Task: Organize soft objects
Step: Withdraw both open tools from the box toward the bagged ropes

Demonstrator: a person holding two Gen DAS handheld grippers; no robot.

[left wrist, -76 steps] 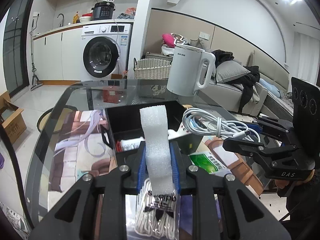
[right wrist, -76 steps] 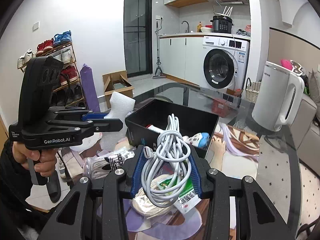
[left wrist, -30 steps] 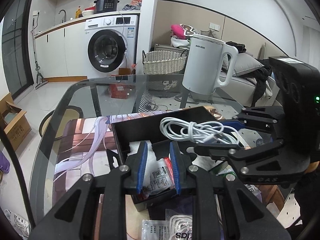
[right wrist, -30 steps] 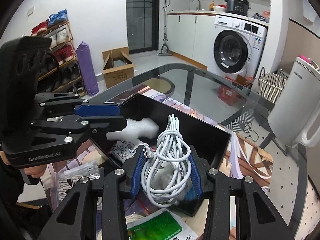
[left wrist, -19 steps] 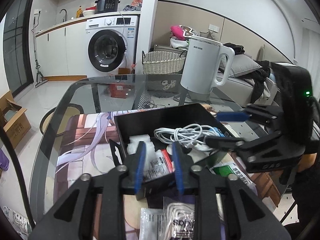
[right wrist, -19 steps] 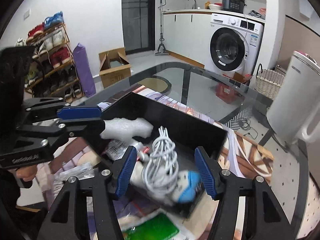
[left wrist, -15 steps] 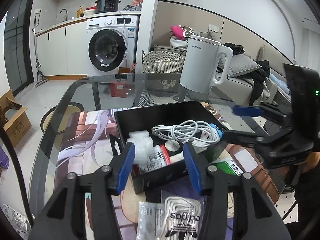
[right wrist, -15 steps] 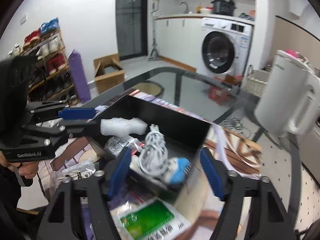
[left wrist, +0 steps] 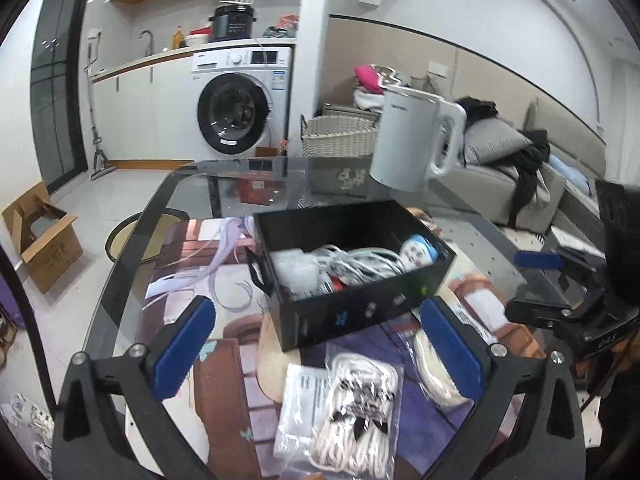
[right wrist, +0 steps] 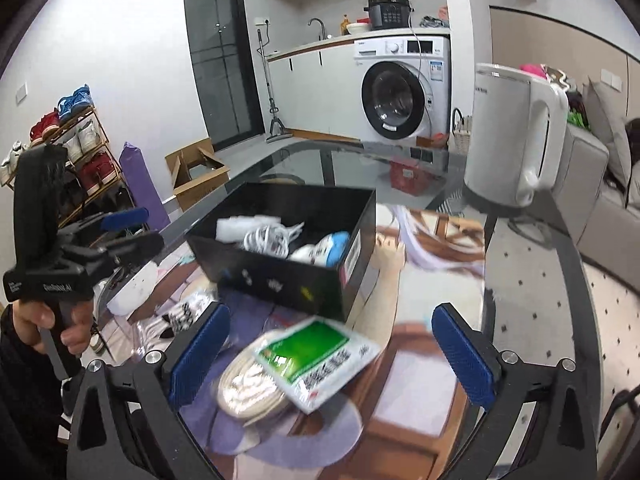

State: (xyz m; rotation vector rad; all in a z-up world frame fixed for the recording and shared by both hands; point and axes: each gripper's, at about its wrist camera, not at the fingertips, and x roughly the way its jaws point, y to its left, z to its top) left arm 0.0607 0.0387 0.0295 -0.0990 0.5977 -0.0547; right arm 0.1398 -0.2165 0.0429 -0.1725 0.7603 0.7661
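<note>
While both sets of jaws are swinging open, nothing sits between either pair, so each tool is free for the next pick. The left gripper (left wrist: 320,344) has its blue pads spread wide, and the bagged white cord (left wrist: 352,408) lies on the mat just below and between its fingers. Ahead of those fingers is the black box (left wrist: 360,312), already holding a white cable bundle (left wrist: 360,264), a foam piece (left wrist: 290,266) and a small blue-topped toy (left wrist: 418,250).

The right gripper (right wrist: 330,350) is spread just as wide, with the green-labelled packet (right wrist: 316,356) lying on a coiled cream rope (right wrist: 248,388) right between its fingers, the box beyond them.

Risk-wise: those plastic bags look slippery, so a pinch on the film alone could slide off or drag the bag across the mat. The packet overlaps the rope, so grabbing one might haul up the other. Both tools look near each other at the box front, so reaching in together could knock them or nudge the box toward the white kettle (right wrist: 516,136).
</note>
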